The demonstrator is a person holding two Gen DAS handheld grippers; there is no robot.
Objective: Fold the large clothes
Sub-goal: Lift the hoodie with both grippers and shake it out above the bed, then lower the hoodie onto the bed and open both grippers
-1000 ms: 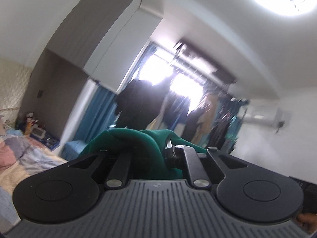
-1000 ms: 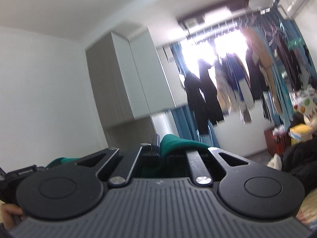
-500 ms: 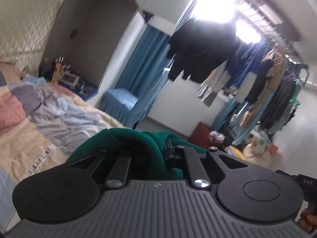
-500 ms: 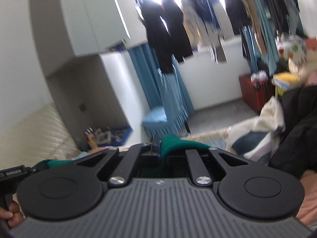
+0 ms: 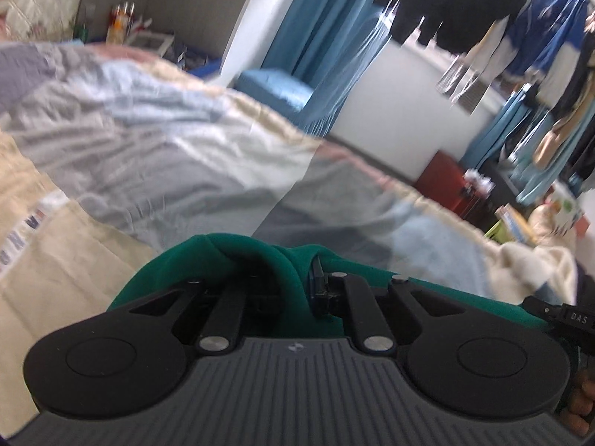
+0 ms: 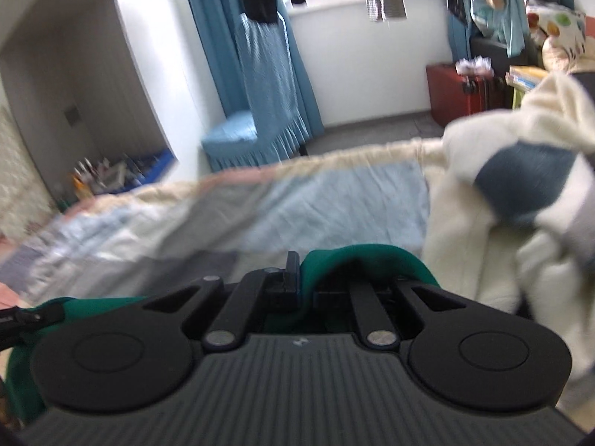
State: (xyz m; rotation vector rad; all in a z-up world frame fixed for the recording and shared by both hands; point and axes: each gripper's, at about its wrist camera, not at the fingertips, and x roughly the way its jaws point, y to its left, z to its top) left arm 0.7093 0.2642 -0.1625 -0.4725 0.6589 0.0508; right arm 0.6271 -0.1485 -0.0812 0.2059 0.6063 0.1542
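Green garment [image 5: 238, 260], one large piece, is pinched at two spots: the left gripper [image 5: 310, 278] is clenched on a bunch of its cloth, and the right gripper [image 6: 299, 278] is clenched on another bunch, so the fabric hangs between them just above the bed [image 5: 167, 156]. In the left view, going left to right, the bed cover runs from the cream panel through grey and pale blue patches; past it stand one blue covered chair [image 5: 275, 87], blue curtains [image 5: 323, 18] and a row of hanging clothes [image 5: 465, 7] by the window, then one red cabinet [image 5: 446, 182]. At the far right edge part of the other tool and some of the fingers [image 5: 580, 409] holding it show. In the right view the same chair and curtains sit behind the bed, and one cream fleece [image 6: 502, 223] with a dark blue patch lies heaped on the right of the cover, just beside the right gripper.

The step in hand looks like laying the garment out flat on the bed. To do it well, I would keep both grips firm and level with each other, hold the cloth taut between them, and bring it down on the open middle of the cover, clear of the fleece, letting the hanging end land first so no creases get trapped underneath. Both views are blurred, so how much cloth already rests on the bed I cannot tell
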